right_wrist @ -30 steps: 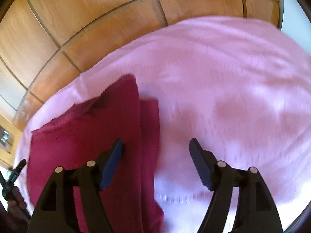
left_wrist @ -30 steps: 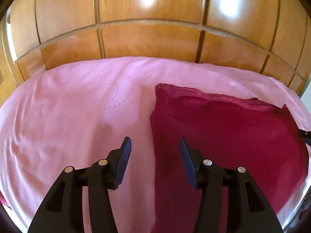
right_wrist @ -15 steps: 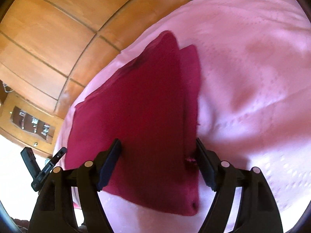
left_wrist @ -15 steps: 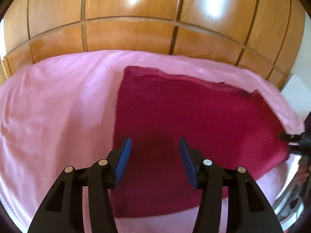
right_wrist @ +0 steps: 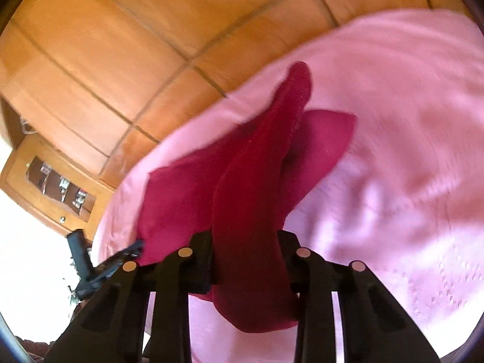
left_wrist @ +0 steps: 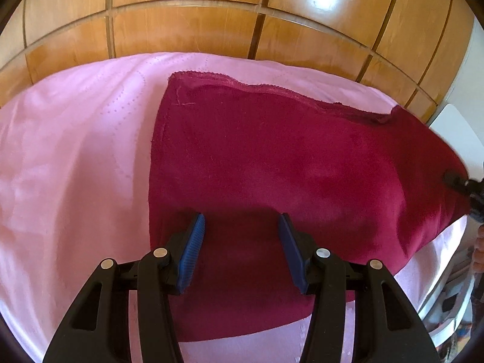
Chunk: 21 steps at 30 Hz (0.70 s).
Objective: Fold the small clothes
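Note:
A dark red garment (left_wrist: 281, 163) lies folded on a pink bedsheet (left_wrist: 69, 163). My left gripper (left_wrist: 241, 230) is open, its blue-padded fingers (left_wrist: 193, 242) just above the garment's near left part, holding nothing. In the right wrist view my right gripper (right_wrist: 244, 239) is shut on a fold of the red garment (right_wrist: 251, 187) and lifts its right end off the sheet (right_wrist: 393, 151); the cloth hides the fingertips. The right gripper's tip also shows at the far right edge of the left wrist view (left_wrist: 456, 180), at the garment's corner.
A wooden panelled wall (left_wrist: 211, 15) stands behind the bed. A wooden cabinet (right_wrist: 51, 187) with small handles is at the left in the right wrist view. The left gripper shows there too (right_wrist: 90, 269). White furniture (left_wrist: 459, 133) stands at the bed's right.
My left gripper moved right, over the garment. My right gripper moved onto the garment's right end, shut on it and raised the fold.

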### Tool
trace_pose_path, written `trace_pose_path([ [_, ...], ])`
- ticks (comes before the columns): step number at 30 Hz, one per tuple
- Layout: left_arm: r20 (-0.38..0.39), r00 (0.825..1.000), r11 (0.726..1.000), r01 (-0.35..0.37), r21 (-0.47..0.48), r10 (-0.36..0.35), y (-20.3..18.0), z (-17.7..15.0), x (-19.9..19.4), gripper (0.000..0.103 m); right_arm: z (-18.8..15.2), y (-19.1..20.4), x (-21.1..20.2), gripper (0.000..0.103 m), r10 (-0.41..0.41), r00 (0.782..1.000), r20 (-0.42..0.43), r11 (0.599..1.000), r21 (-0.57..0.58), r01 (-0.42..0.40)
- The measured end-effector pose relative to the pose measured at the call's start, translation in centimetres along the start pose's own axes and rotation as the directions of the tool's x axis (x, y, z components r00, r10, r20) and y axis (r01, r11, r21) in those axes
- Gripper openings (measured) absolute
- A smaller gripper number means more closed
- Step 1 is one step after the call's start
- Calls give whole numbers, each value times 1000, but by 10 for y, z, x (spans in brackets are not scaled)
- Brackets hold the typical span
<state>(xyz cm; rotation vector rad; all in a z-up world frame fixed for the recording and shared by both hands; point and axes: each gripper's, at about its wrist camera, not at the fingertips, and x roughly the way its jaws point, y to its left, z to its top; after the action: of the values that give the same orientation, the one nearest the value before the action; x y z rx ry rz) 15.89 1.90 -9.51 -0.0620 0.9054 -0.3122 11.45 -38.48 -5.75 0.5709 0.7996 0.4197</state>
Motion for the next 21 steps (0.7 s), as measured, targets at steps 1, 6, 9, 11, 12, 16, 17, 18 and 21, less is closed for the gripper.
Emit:
trace_pose_path([
  [1, -1, 1000, 1000, 9, -4, -9, 2, 0, 0, 50, 2, 12, -1, 26, 11, 1000, 5, 1000, -24, -11],
  [6, -6, 995, 994, 99, -51, -99, 19, 3, 2, 49, 16, 81, 9, 25, 67, 998, 0, 986, -154, -66],
  [9, -8, 990, 988, 138, -72, -139, 25, 4, 5, 49, 15, 124, 25, 24, 94, 995, -28, 968, -230, -98],
  [11, -7, 988, 985, 154, -78, -155, 26, 4, 7, 49, 14, 157, 48, 24, 120, 991, -65, 952, -274, -133],
  [12, -6, 987, 983, 162, -81, -163, 27, 4, 8, 49, 12, 166, 56, 24, 127, 989, -80, 947, -286, -145],
  [16, -4, 977, 971, 211, -114, -213, 36, 6, 6, 45, -12, 218, 113, 24, 99, 976, -192, 897, -408, -171],
  [17, 0, 970, 959, 240, -148, -243, 44, 6, 3, 44, -20, 224, 123, 24, 73, 975, -208, 890, -428, -157],
  [18, 5, 963, 947, 266, -180, -270, 53, 6, 0, 44, -28, 228, 135, 24, 39, 973, -227, 883, -448, -140],
  [21, 47, 942, 899, 331, -287, -332, 86, 2, -16, 44, -47, 233, 159, 24, -28, 966, -259, 864, -491, -106],
])
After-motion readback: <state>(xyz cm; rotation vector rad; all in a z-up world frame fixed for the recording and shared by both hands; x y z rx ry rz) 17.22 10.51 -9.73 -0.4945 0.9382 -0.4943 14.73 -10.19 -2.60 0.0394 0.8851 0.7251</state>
